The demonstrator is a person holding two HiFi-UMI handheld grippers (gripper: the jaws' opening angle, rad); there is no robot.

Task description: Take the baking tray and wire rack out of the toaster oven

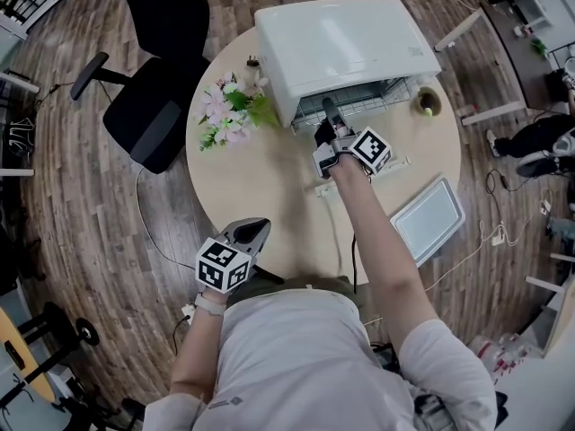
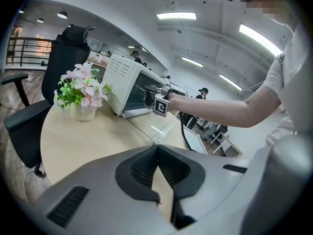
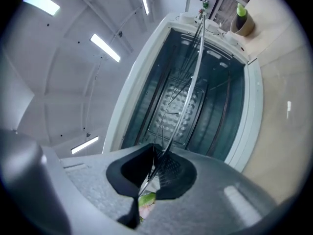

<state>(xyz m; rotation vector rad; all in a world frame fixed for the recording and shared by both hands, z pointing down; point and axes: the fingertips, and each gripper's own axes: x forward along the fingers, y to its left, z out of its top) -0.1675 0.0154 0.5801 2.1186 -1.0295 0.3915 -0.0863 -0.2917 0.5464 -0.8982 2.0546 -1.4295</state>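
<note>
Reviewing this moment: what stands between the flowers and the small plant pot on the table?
The toaster oven stands between the flowers and the small plant pot. The head view shows this most clearly.

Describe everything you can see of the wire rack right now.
The wire rack is a grid of thin, shiny metal rods, bright like steel. Its front edge is pinched between the closed jaws of the right gripper. From there it runs back into the open cavity of the white toaster oven, with most of it inside. In the right gripper view it shows nearly edge-on; in the head view its front rods show at the oven mouth.
</note>
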